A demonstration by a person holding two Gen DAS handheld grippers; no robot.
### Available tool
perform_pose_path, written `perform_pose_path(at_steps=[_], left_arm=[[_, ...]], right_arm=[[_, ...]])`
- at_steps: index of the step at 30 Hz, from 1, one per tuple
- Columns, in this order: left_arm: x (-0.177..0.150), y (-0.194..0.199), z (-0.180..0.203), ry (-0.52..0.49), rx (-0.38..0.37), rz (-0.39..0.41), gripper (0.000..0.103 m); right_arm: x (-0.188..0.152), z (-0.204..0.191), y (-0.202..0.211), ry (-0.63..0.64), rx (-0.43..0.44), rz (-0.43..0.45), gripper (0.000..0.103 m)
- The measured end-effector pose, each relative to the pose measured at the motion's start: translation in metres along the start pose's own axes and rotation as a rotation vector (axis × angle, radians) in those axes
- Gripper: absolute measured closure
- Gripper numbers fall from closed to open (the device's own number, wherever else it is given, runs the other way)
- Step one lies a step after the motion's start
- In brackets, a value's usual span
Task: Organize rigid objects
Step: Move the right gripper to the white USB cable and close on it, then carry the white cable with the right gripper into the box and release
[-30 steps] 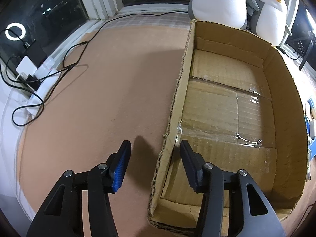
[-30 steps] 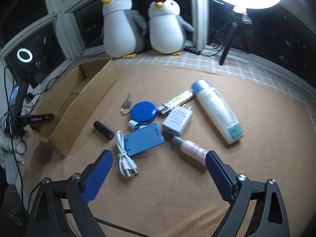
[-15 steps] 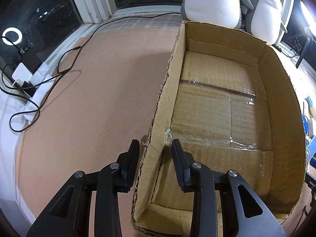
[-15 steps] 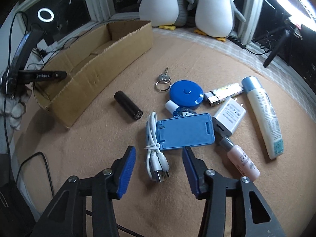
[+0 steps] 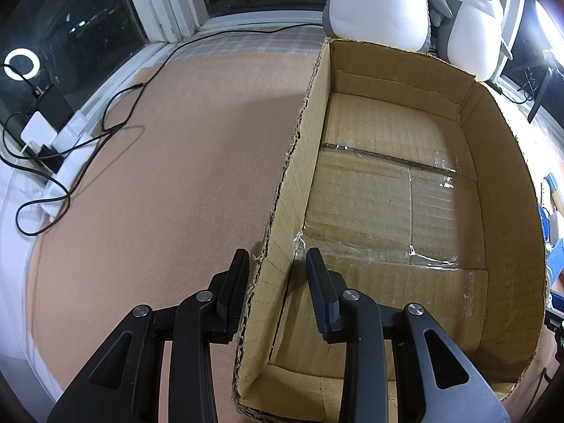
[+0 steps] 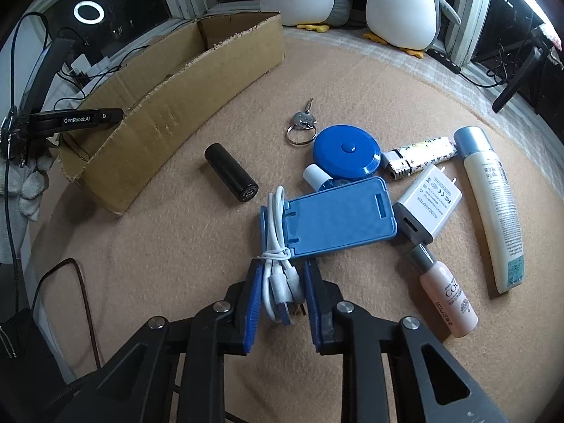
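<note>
White cable (image 6: 280,268), near counter's front edge, now between right claw (image 6: 282,292) pads after closing; contact uncertain. Left claw (image 5: 276,292) clamped on box (image 5: 282,211) wall at left edge. Box steadied, cable pickup imminent.

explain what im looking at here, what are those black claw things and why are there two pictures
Each picture comes from a camera mounted on a hand-held gripper, looking along its two fingers; a person holds one in each hand. There is no robot arm.

The left gripper is clamped on the side wall of an empty cardboard box.

The right gripper has just been closing around a bundled white USB cable; the pads look near it, perhaps not yet pressing. On the tan mat beyond lie a blue phone stand, a black cylinder, keys, a round blue case, a lighter, a white charger and two bottles.
</note>
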State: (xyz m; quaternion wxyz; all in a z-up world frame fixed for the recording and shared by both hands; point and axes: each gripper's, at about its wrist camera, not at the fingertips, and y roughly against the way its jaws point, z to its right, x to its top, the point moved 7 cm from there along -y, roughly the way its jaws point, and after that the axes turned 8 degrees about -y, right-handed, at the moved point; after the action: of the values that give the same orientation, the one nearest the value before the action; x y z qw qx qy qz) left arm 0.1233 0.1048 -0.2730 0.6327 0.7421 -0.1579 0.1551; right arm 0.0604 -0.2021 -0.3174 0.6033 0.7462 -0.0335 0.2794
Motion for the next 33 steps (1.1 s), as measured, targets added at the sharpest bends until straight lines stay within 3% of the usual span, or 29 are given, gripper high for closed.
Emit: perform_pose_path(at_steps=[8,21,33], left_arm=[[0.0,0.0,0.001,-0.008,0.005,0.003,0.071],[0.0,0.0,0.001,-0.007,0.001,0.006,0.071],[-0.002,0.001,0.0,-0.001,-0.008,0.009,0.071]], right_arm=[[-0.01,0.005,0.004,-0.025,0.02,-0.014,0.084],[-0.005,-0.005,-0.001,0.079,-0.067,-0.022,0.084],[-0.008,-0.002,0.024,-0.042,-0.019,0.039,0.086]])
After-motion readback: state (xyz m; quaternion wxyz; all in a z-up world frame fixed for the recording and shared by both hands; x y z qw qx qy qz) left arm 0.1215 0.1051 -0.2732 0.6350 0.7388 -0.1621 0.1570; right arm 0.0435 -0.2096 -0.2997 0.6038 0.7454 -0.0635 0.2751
